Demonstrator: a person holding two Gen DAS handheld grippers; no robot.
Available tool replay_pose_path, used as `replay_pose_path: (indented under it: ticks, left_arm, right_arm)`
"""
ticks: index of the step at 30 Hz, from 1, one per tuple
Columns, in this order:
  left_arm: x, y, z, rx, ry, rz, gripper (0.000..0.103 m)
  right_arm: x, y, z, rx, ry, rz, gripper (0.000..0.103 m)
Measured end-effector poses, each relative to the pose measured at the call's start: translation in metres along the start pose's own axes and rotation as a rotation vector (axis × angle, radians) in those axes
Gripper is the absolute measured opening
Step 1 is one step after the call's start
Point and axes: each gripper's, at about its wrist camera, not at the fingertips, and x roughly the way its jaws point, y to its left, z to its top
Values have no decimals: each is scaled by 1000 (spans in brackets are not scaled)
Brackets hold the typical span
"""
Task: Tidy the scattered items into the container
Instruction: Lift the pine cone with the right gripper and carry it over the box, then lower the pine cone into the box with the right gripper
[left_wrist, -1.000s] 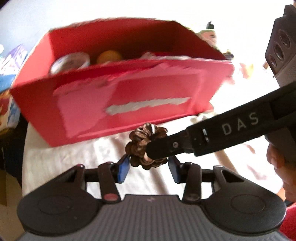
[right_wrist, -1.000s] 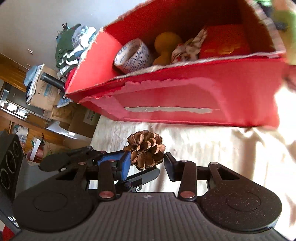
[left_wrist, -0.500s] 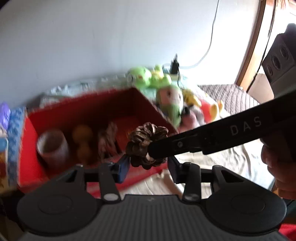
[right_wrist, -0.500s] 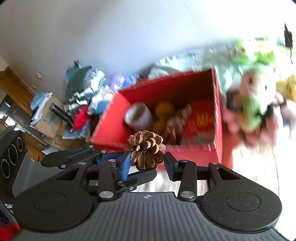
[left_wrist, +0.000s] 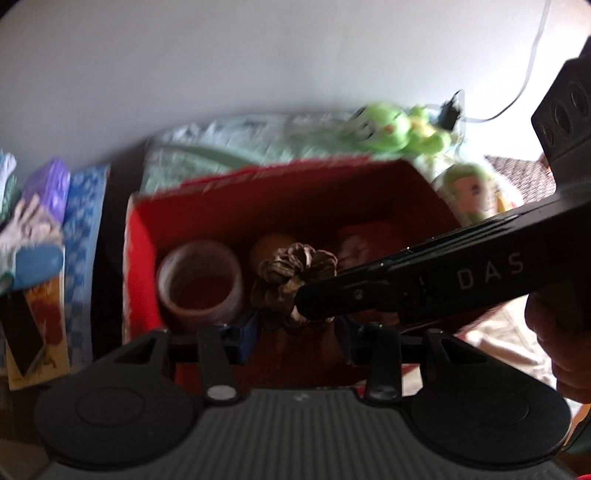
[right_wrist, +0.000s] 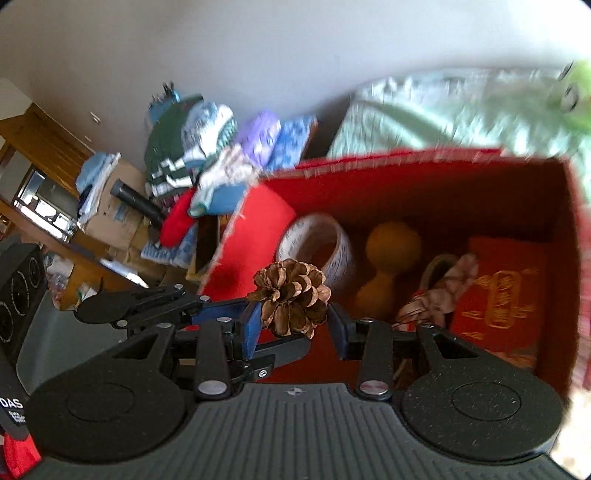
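Pinecone (right_wrist: 291, 297) gripped (both sides) by hand-held gripper (right_wrist: 291, 325).

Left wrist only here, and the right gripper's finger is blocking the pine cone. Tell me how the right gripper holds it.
Observer: From the right wrist view, the right gripper has one finger pressed on each side of the pine cone, above the open red box.
Operator: Report what's at the box's right end.
Observer: A red packet with gold print lies flat there.
Operator: Name what sits between the cone and that packet.
Observer: A yellow gourd-shaped object, and a crumpled patterned cloth beside it.
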Motion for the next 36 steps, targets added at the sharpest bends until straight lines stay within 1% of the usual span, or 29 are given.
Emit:
replay_pose_path:
  ticks: [3, 6, 7, 8, 11, 15, 19, 23, 27, 28, 30, 33, 36]
  left_arm:
    - [19, 8, -3, -11, 60, 23, 42]
    - [32, 17, -3, -41, 112, 35, 41]
    - [36, 19, -4, -47, 129, 44, 37]
    - [38, 20, -5, -46, 144, 52, 36]
    - [45, 14, -5, -19, 180, 82, 34]
    - [57, 17, -8, -59, 223, 63, 34]
    - [57, 17, -12, -70, 225, 59, 33]
    - [61, 16, -9, -63, 257, 68, 33]
    - [65, 15, -8, -58, 284, 86, 34]
    - [65, 14, -8, -58, 282, 89, 36]
    - [65, 15, -9, -70, 279, 84, 37]
    - [62, 15, -10, -88, 272, 80, 38]
    - [60, 15, -11, -91, 260, 79, 38]
  right_arm:
    - [25, -7, 9, 21, 78, 8, 41]
    - [38, -13, 13, 35, 140, 18, 41]
    - [42, -14, 14, 40, 158, 19, 37]
    - [47, -15, 15, 46, 182, 19, 29]
    - [57, -18, 18, 51, 223, 14, 29]
    - [64, -22, 21, 42, 252, 3, 29]
    - [64, -22, 18, 11, 283, 8, 29]
    - [70, -24, 25, 19, 312, 7, 30]
    - [79, -20, 30, 9, 312, -25, 30]
    - [83, -22, 30, 18, 331, -35, 30]
    - [84, -24, 30, 19, 353, -15, 30]
    - [82, -22, 28, 1, 353, -14, 30]
    - [80, -23, 28, 3, 341, 9, 30]
